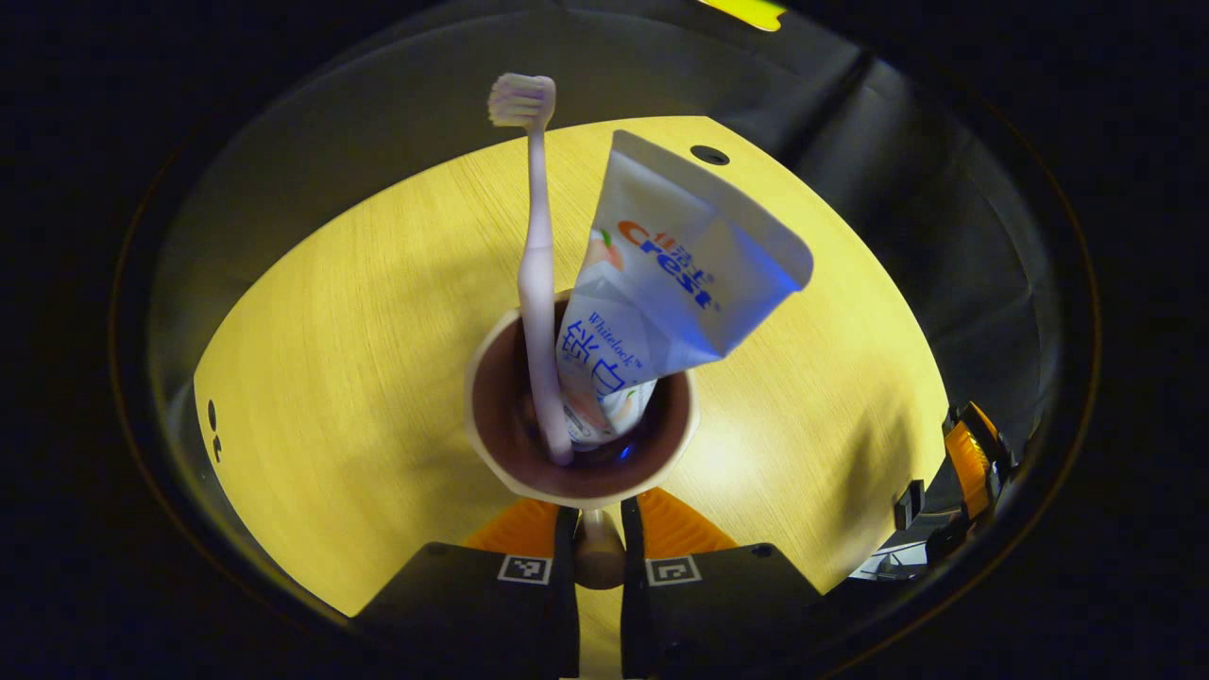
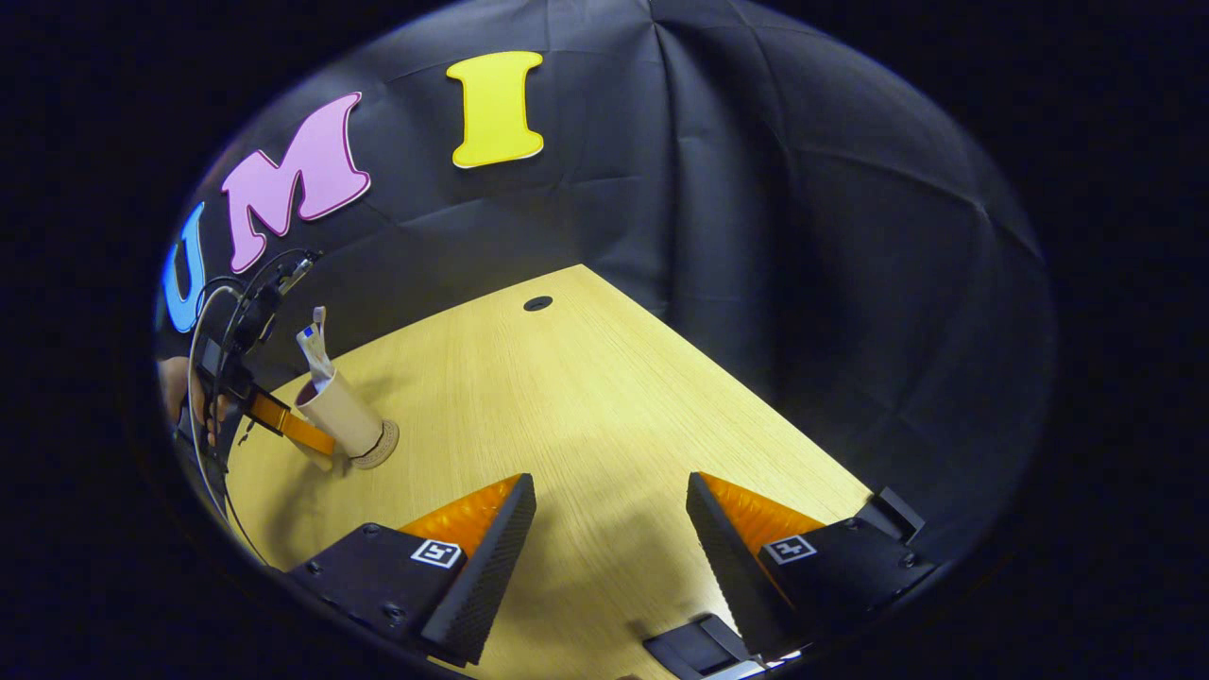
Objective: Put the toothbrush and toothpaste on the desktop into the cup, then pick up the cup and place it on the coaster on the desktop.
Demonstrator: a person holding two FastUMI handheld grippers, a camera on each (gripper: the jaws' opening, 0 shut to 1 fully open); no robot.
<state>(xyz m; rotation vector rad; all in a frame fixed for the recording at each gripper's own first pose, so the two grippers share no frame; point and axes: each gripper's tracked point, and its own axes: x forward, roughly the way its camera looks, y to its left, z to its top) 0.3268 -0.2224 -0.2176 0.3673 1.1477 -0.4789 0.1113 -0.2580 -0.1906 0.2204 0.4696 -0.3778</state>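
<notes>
The left hand-held gripper (image 1: 599, 548) reaches level across the counter (image 1: 359, 378), its two fingers drawn close and clamped on the handle of the cup (image 1: 491, 416), which juts back between them. From the left gripper view the camera looks down into the cup's dark, round interior: the toothbrush (image 1: 536, 274) stands nearly upright against the near-left wall, bristles at the top, and the toothpaste (image 1: 661, 283), a soft flattened tube with a crimped wide end, leans to the right with its cap down in the cup.

The right gripper view gives the side that the first cannot: the cup (image 2: 342, 413) is a pale, smooth cylinder tilted slightly, its base touching the round coaster (image 2: 380, 446) beneath it, though whether it sits flat there cannot be told. The toothbrush (image 2: 319, 326) and toothpaste (image 2: 312, 354) poke out of its mouth. A hand (image 2: 179, 397) grips the left hand-held gripper (image 2: 307, 436) at the far left edge, cables looping above it.

The right hand-held gripper (image 2: 611, 529) hovers over bare counter (image 2: 586, 397), well apart from the cup, its ribbed, wedge-shaped fingers spread wide with nothing between them. The counter is light wood-grain laminate with a small round hole (image 2: 537, 303) near its far edge.
</notes>
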